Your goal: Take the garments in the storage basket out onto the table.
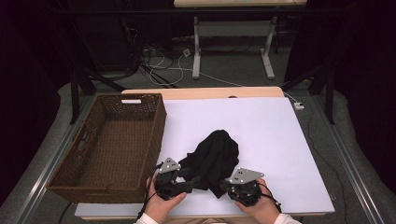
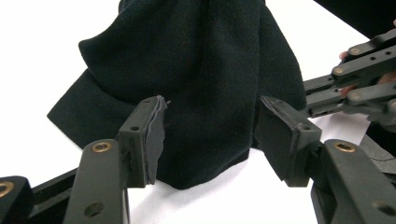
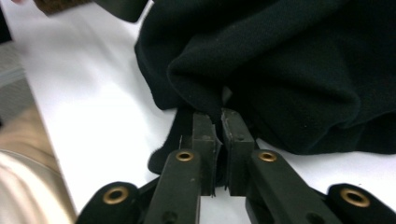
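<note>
A crumpled black cloth point(image 1: 215, 154) lies on the white table top point(image 1: 280, 135), near its front edge. My left gripper point(image 1: 194, 179) reaches in from the cloth's left. In the left gripper view its jaws point(image 2: 212, 135) stand apart with the cloth's lower edge point(image 2: 205, 93) between them, and the pads point(image 2: 156, 135) are not squeezing it. My right gripper point(image 1: 222, 186) comes in from the cloth's right. Its jaws point(image 3: 219, 119) are shut together on a fold of the black cloth point(image 3: 280, 70).
A brown wicker basket point(image 1: 154, 126) stands on the left part of the table, close beside the left hand. White table surface stretches behind and to the right of the cloth. Table legs and cables point(image 1: 196, 56) are on the floor beyond.
</note>
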Motion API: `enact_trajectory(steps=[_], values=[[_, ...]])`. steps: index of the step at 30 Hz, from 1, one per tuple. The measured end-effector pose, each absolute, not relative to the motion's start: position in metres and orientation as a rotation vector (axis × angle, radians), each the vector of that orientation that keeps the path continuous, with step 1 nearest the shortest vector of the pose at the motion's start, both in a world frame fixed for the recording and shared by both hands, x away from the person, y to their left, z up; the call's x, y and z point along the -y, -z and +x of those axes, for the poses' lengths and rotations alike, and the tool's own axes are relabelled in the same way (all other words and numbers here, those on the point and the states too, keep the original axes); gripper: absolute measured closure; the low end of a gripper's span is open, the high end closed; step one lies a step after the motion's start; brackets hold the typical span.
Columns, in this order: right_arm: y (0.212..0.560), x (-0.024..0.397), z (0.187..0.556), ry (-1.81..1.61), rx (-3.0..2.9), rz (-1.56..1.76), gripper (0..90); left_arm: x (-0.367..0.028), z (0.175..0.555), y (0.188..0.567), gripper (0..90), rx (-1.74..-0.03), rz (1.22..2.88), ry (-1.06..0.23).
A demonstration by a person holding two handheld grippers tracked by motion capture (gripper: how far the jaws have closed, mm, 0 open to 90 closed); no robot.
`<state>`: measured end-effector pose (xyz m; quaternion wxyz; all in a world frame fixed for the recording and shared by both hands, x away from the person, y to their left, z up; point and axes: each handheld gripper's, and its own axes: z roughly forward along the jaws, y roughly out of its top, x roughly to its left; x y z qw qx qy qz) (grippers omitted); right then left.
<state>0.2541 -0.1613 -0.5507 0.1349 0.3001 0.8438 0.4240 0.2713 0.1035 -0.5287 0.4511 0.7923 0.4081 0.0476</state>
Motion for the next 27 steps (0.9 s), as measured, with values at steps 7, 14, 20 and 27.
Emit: enact_trajectory(steps=[7,14,20,27], values=[[0.535,0.169,0.260,-1.344,-2.455,0.918,87.6,-0.106,0.269,0.525,41.7,-1.021,1.940,-0.168],[0.512,0.178,0.285,-1.477,-2.356,0.994,87.7,-0.110,0.269,0.521,41.7,-1.022,1.930,-0.193],[0.496,0.181,0.309,-1.559,-2.283,1.051,87.7,-0.109,0.269,0.523,41.7,-1.025,1.929,-0.204],[0.484,0.188,0.336,-1.631,-2.192,1.133,87.8,-0.108,0.271,0.524,41.7,-1.031,1.942,-0.215]])
